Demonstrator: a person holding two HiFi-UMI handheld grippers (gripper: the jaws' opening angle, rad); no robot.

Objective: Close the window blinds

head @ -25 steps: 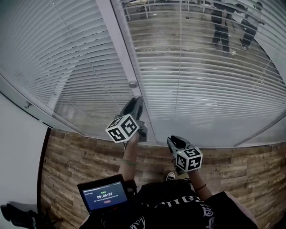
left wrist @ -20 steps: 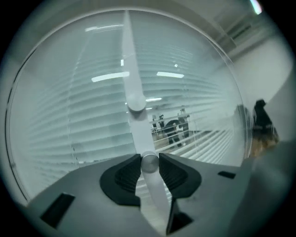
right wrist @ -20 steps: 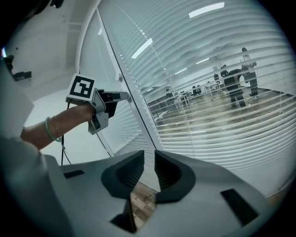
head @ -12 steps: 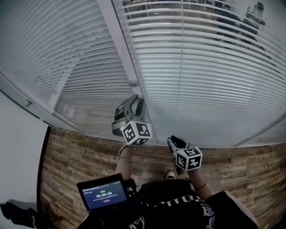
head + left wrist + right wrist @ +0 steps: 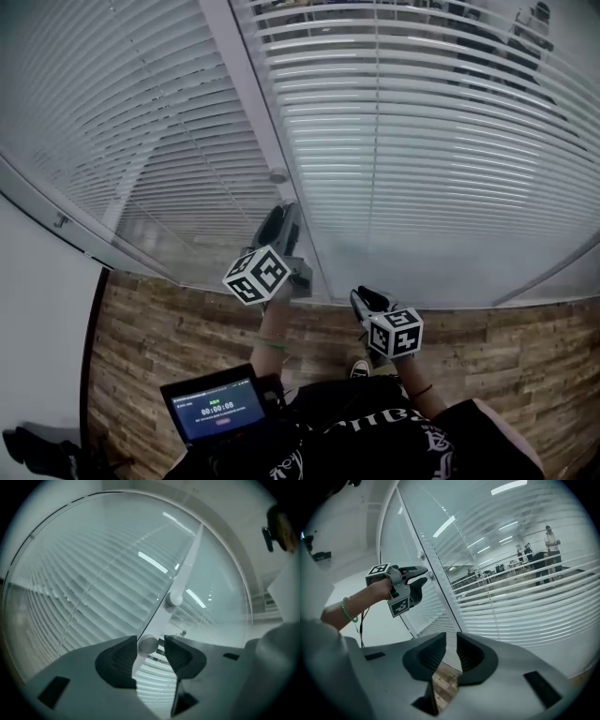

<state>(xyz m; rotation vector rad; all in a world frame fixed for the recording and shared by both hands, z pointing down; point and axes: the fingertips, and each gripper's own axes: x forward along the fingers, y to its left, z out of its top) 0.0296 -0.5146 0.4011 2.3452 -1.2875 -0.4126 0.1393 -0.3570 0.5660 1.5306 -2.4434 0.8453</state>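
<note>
As your left gripper [image 5: 151,640] jaws have just been opening off the knob [image 5: 148,644] between them, it looks like a regrip. Slats [image 5: 422,141] show gaps; clamp, twist further.

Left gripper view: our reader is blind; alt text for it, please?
The left gripper, its jaws having just opened wider, flanks a round knob on a white window post without clamping it. Slatted blinds hang behind the glass.
</note>
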